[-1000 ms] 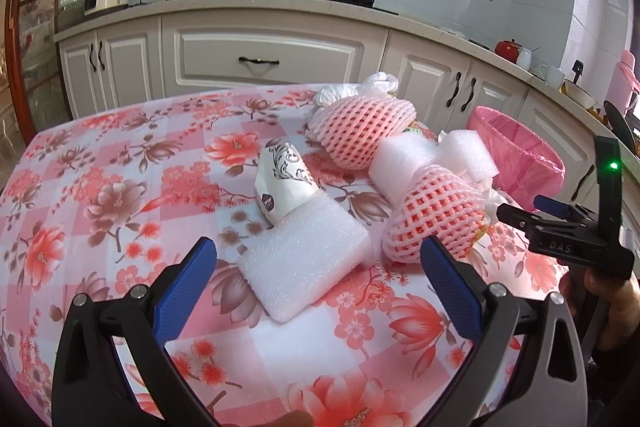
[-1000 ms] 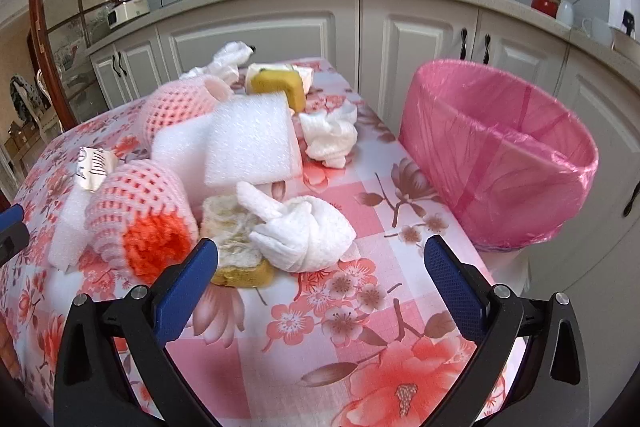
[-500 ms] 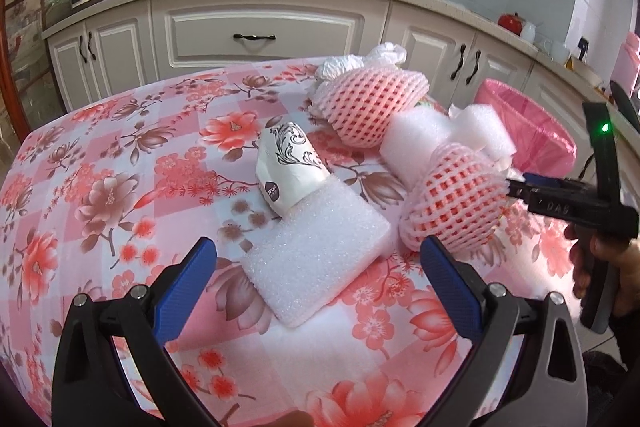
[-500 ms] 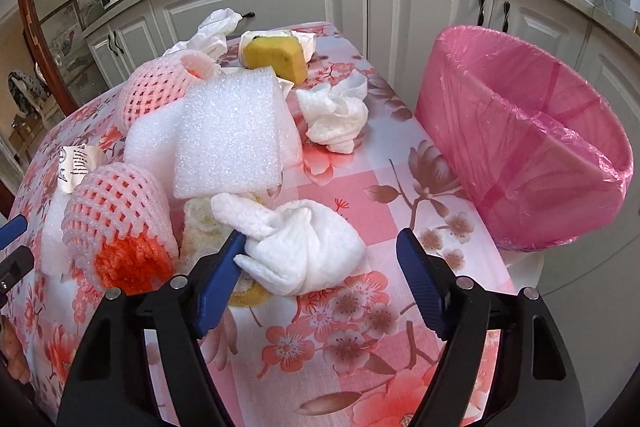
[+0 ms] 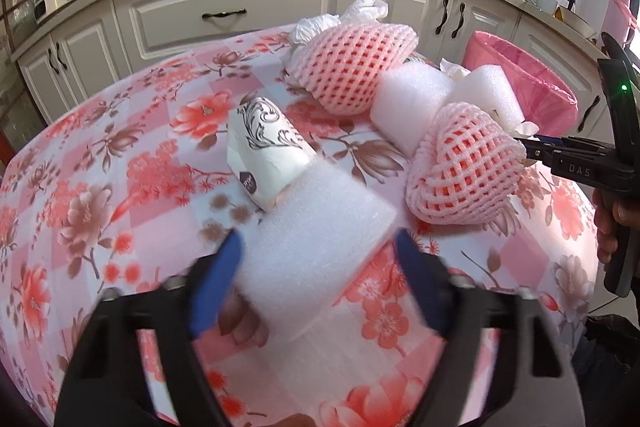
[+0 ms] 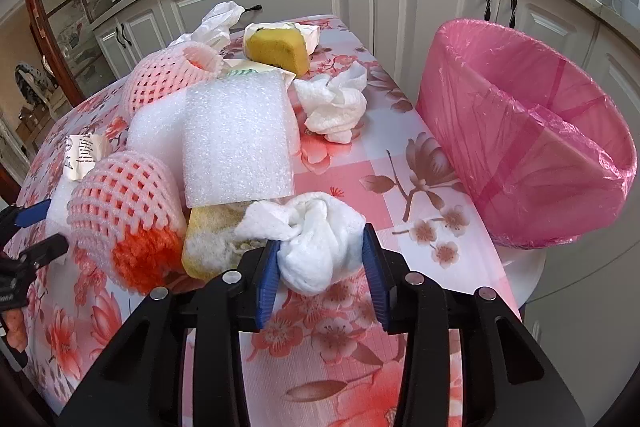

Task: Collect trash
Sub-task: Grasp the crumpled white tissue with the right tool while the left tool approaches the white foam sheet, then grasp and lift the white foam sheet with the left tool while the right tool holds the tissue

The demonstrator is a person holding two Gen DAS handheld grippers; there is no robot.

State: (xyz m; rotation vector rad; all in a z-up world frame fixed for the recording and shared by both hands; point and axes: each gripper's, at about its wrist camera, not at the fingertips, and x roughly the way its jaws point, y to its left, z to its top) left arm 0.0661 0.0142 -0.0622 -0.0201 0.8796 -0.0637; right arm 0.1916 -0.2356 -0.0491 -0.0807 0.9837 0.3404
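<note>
Both pairs of jaws, spread wide a second ago, are closing: the right gripper [image 6: 320, 267] now pinches the crumpled tissue [image 6: 316, 243] near the table's bin-side edge, the left gripper [image 5: 318, 267] flanks the foam sheet [image 5: 316, 239], so bagging comes next.

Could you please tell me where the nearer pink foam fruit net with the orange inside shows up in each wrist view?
Left wrist view: the pink foam fruit net lies right of centre, just beside the right tool's tip.
Right wrist view: the same net sits at lower left, its orange end facing the camera.
Shared landmark: the pink-lined trash bin, at the table's edge in both views.
</note>
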